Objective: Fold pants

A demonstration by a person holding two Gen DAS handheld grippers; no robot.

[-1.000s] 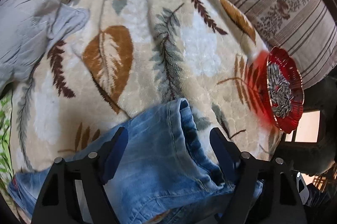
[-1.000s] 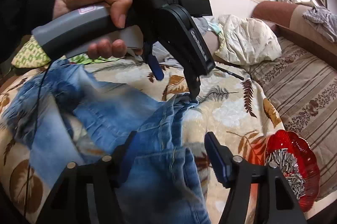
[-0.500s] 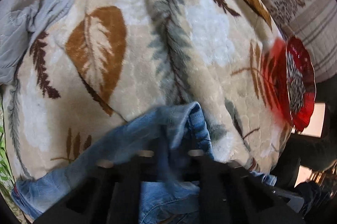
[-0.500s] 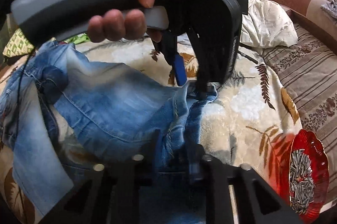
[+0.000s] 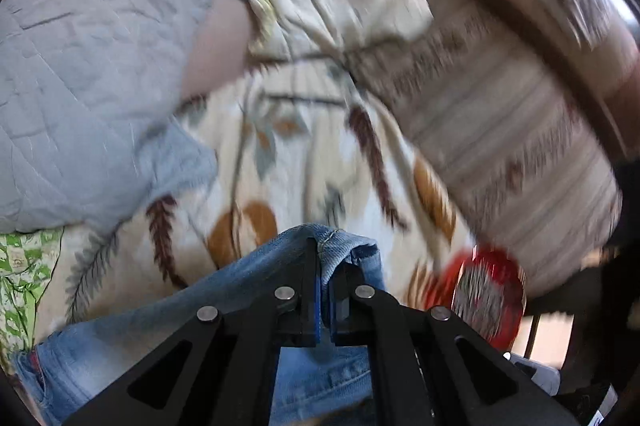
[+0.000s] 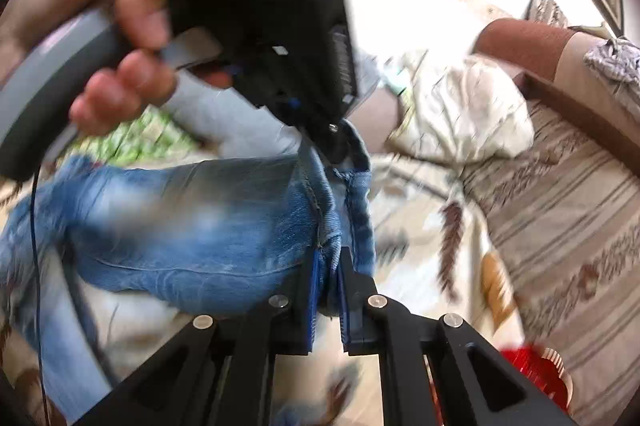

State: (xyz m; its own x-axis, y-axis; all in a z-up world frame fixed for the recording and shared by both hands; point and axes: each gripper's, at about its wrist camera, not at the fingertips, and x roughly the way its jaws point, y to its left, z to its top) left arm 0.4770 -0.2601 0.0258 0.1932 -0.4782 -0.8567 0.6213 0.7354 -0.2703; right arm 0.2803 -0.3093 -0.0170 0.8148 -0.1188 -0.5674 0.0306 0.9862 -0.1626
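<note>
Both grippers are pinching the faded blue denim pants (image 6: 208, 222) at the hem end: my left gripper (image 5: 325, 280) is clamping a fold of the cuff between its closed fingers, and my right gripper (image 6: 329, 280) is gripping the seam edge the same way. I am seeing the denim hanging above the cream leaf-patterned blanket (image 5: 304, 153), with the person's hand (image 6: 120, 37) on the left gripper's handle. Near the blanket's edge, a red glass dish of seeds (image 5: 484, 300) is sitting.

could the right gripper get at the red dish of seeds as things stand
Probably not right away: the right gripper is shut on the jeans, so it is occupied. The red dish sits unobstructed on the bed just beside it.
</note>
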